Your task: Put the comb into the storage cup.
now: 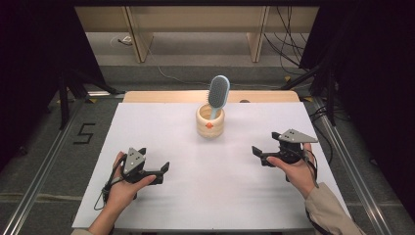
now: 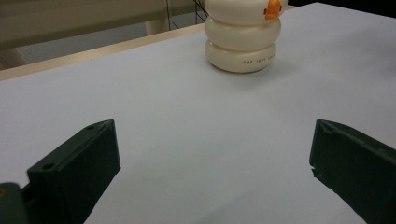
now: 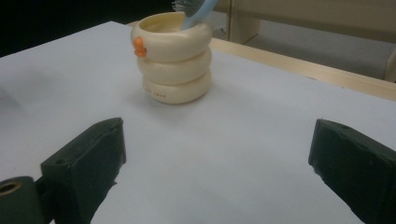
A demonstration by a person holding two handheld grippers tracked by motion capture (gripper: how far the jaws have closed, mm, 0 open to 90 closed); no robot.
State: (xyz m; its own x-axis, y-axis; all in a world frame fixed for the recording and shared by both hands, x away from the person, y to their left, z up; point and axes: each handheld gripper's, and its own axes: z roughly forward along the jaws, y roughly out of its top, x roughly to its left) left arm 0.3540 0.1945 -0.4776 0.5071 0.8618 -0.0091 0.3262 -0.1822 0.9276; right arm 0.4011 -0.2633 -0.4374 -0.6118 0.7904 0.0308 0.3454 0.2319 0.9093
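Both jaws spread wide, holding nothing: left gripper [image 1: 157, 172] and right gripper [image 1: 264, 152] low over the white tabletop [image 1: 161, 122]. Between and beyond, cream ringed cup [image 1: 210, 122] with blue hairbrush [image 1: 218, 93] standing inside. Risk: top-heavy brush tipping the cup if nudged.

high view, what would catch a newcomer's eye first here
A cream holder shaped like stacked rings stands at the far middle of the white table, with a blue hairbrush sticking up out of it. Nearer, the left tongs and right tongs sit open, one at each side, both apart from the holder.
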